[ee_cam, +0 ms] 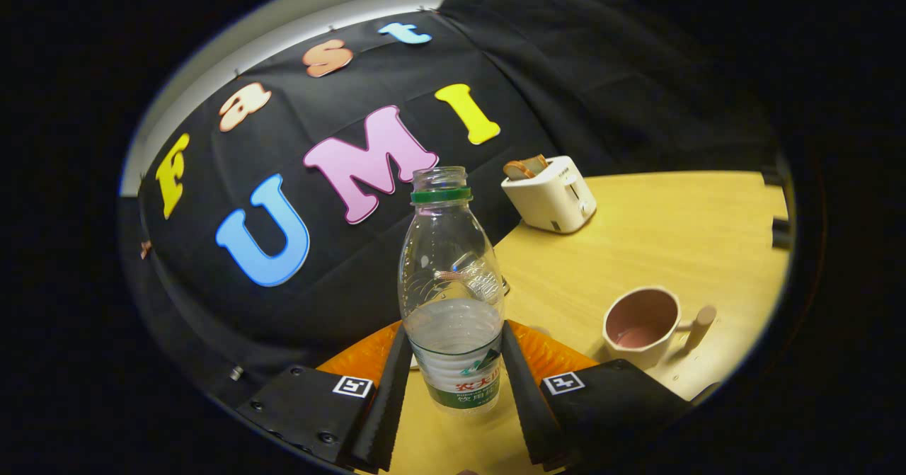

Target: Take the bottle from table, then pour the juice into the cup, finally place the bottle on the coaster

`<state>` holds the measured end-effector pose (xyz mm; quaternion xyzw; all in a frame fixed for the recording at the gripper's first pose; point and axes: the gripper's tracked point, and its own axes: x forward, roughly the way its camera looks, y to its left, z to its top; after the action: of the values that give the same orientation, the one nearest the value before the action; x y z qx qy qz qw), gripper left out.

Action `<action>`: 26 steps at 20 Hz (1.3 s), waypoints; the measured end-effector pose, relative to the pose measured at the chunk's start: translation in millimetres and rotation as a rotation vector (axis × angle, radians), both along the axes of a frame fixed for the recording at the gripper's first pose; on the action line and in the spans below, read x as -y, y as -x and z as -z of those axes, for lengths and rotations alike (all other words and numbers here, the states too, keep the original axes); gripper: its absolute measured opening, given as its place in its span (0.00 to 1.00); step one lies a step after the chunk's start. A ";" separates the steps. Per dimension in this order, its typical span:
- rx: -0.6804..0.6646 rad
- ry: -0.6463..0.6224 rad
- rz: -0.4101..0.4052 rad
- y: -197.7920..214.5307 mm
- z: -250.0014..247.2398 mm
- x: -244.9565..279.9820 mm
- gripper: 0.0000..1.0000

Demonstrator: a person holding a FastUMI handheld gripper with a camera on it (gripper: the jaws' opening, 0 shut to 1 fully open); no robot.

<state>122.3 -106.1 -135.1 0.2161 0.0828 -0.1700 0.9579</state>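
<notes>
Both black fingers (pixel 388 390) of the gripper (pixel 453 390) pressed the clear uncapped plastic bottle (pixel 451 284) near the yellow wooden table's (pixel 658 234) edge, over the orange coaster (pixel 545 355); pouring well meant tipping slowly toward the pink cup (pixel 640 323) alongside.

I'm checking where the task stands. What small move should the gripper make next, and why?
Probably lower the bottle onto the orange coaster behind it. The gripper is shut on the uncapped bottle, and the cup beside it already holds some liquid.
</notes>
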 end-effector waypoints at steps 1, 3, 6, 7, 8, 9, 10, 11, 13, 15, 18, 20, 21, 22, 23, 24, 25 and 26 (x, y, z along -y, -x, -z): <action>-0.014 0.084 -0.010 -6.6 -6.3 -4.4 0.72; -0.027 0.225 -0.026 -18.3 -17.5 -13.6 0.72; -0.039 0.366 -0.003 -34.5 -26.6 -12.3 0.72; -0.045 0.391 0.010 -40.7 -25.1 -10.6 0.72; -0.049 0.410 0.021 -46.2 -22.8 -8.4 0.72; -0.056 0.424 0.032 -52.6 -18.8 -5.6 0.72; -0.067 0.436 0.042 -58.1 -12.8 -2.0 0.72; -0.074 0.449 0.051 -64.4 -5.1 2.6 0.72; -0.090 0.452 0.046 -77.7 13.9 6.8 0.73; -0.092 0.433 0.050 -86.5 30.6 10.8 0.73; -0.120 0.430 0.084 -90.5 58.6 18.3 0.73; -0.143 0.447 0.086 -92.3 70.4 20.6 0.73; -0.143 0.448 0.090 -94.1 73.6 21.3 0.73; -0.138 0.451 0.099 -95.3 74.7 22.4 0.73; -0.135 0.451 0.109 -95.9 76.1 23.5 0.73; -0.135 0.458 0.112 -97.2 78.7 23.6 0.73; -0.141 0.468 0.115 -98.2 80.7 24.4 0.73; -0.147 0.471 0.114 -98.8 83.2 24.2 0.73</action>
<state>221.1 -130.3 -218.3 -0.0214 0.0981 -0.2536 0.9621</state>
